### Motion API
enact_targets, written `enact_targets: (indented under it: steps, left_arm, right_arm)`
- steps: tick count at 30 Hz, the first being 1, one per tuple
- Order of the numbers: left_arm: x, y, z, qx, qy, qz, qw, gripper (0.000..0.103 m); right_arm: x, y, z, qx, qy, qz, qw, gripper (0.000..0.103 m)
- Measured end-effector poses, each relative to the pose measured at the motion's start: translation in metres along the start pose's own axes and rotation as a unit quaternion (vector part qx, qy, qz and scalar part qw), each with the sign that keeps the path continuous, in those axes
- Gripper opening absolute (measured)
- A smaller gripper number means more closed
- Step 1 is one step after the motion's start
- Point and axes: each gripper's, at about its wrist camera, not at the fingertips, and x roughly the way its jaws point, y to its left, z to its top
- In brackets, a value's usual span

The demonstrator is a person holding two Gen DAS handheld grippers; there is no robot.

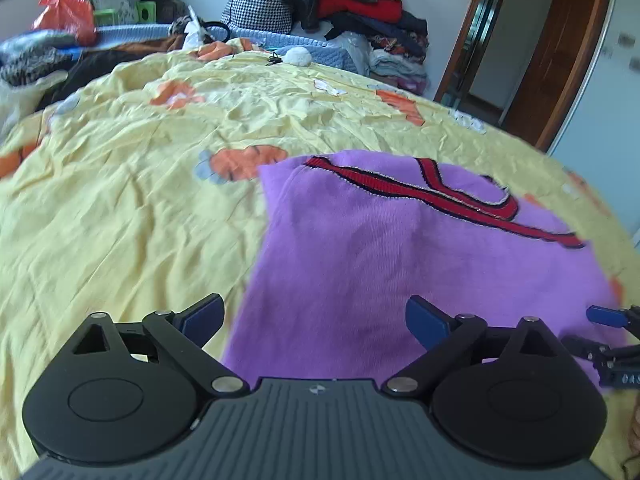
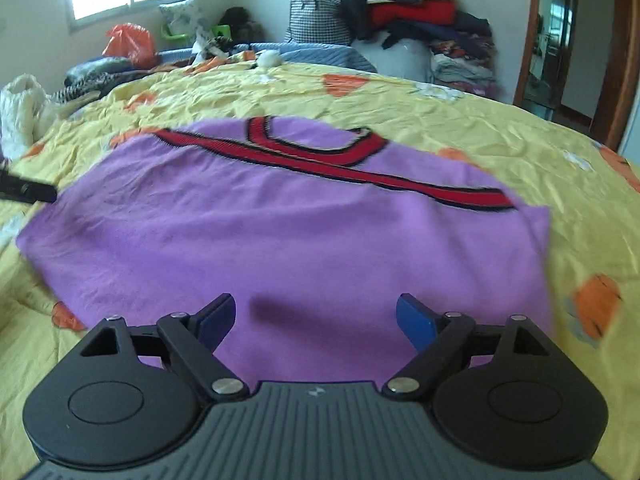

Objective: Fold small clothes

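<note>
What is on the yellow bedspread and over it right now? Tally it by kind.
Purple garment with red trim: 1
White fluffy ball: 1
Open grippers: 2, left gripper, right gripper
Total: 4

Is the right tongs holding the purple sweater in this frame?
No. The right tongs stand wide open above the purple sweater, with nothing pinched between the blue pads.
</note>
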Motion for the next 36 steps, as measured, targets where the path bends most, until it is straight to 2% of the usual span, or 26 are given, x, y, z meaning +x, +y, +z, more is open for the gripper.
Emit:
enact_targets:
  steps: [2,5,6,7,8,12,15,17,19,22,25,27,31,36]
  left_arm:
    - [0.014,-0.006,0.000,0.008,0.011,0.021,0.9997,0.096]
    - [0.035,-0.003,-0.009,0.002,0.037,0.033,0.9988,0.098]
    - [0.035,-0.002,-0.013,0.004,0.030,0.034,0.9989,0.102]
    - [0.036,-0.002,-0.017,0.011,0.027,0.041,0.9987,0.103]
    - [0.035,-0.003,-0.019,0.016,0.025,0.042,0.9987,0.103]
    - [0.034,-0.004,-0.025,0.029,0.018,0.046,0.9984,0.103]
    - [0.033,-0.005,-0.026,0.031,0.015,0.045,0.9984,0.103]
    - [0.033,-0.004,-0.026,0.031,0.016,0.043,0.9985,0.103]
    - [0.033,-0.004,-0.025,0.032,0.016,0.041,0.9985,0.103]
    - [0.033,-0.004,-0.025,0.036,0.017,0.039,0.9984,0.103]
    - [0.033,-0.003,-0.025,0.042,0.018,0.035,0.9983,0.103]
    - [0.034,-0.001,-0.023,0.049,0.022,0.028,0.9982,0.103]
    - [0.036,0.000,-0.022,0.060,0.021,0.024,0.9977,0.103]
    - [0.036,0.002,-0.014,0.048,0.038,0.020,0.9979,0.103]
  right_arm:
    - [0.009,0.004,0.000,-0.001,0.006,-0.001,1.000,0.090]
    - [0.007,0.004,-0.009,-0.020,0.002,-0.016,1.000,0.091]
    - [0.005,0.002,-0.013,-0.028,0.003,-0.023,0.999,0.093]
    - [0.002,-0.001,-0.018,-0.027,0.005,-0.029,0.999,0.101]
    - [0.000,-0.008,-0.022,-0.018,0.010,-0.028,0.999,0.103]
    - [-0.017,-0.029,-0.038,0.016,0.019,-0.026,0.999,0.103]
    - [-0.025,-0.027,-0.031,0.046,0.031,-0.036,0.998,0.103]
    - [-0.025,-0.017,-0.023,0.046,0.017,-0.039,0.998,0.103]
    - [-0.018,-0.007,-0.014,0.045,0.003,-0.036,0.998,0.103]
    - [0.006,0.004,-0.007,0.052,0.016,-0.021,0.998,0.103]
    - [0.009,0.015,-0.016,0.002,0.011,-0.046,0.999,0.103]
    - [0.001,0.005,-0.022,0.028,0.023,-0.032,0.999,0.103]
    - [-0.011,0.001,-0.020,0.045,0.053,-0.039,0.997,0.103]
    - [-0.005,0.015,0.002,0.062,0.014,-0.039,0.997,0.103]
